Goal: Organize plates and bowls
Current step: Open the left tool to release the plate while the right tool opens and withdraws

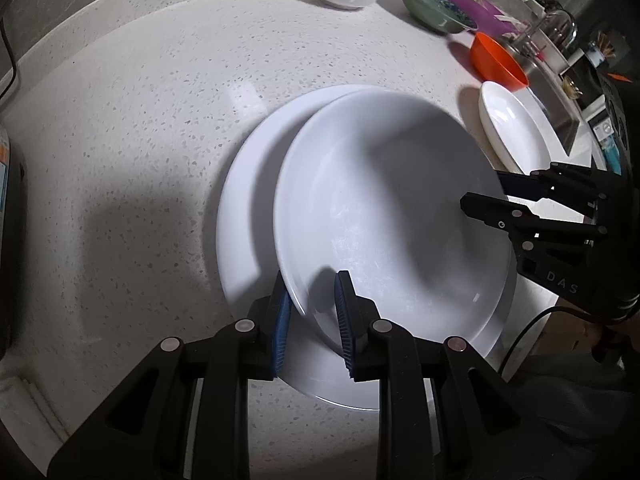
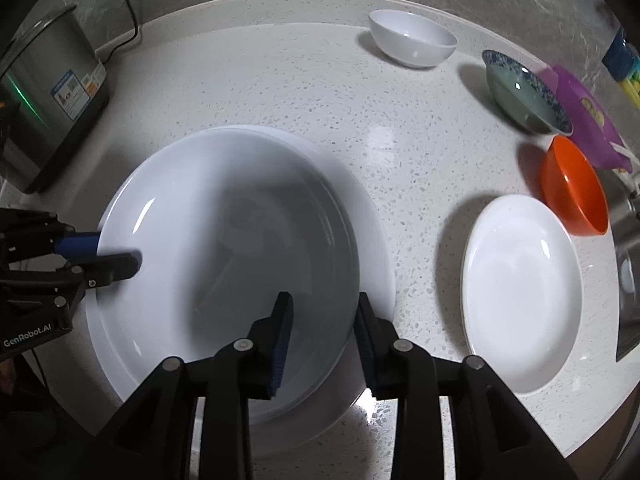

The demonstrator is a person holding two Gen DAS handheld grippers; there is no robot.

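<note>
Stacking: top plate [image 1: 392, 208] sits on the lower plate [image 1: 248, 200]; both claws, left [image 1: 310, 312] and right [image 2: 324, 336], spread astride its rim (unpinched); withdraw next.

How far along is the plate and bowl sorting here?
Done: the upper plate sits off-centre on the lower plate. In hand: the left gripper and right gripper straddle the upper plate's rim, pads not clamping. Still to do: small plate, white bowl, green bowl and orange bowl stand singly, unstacked.
</note>
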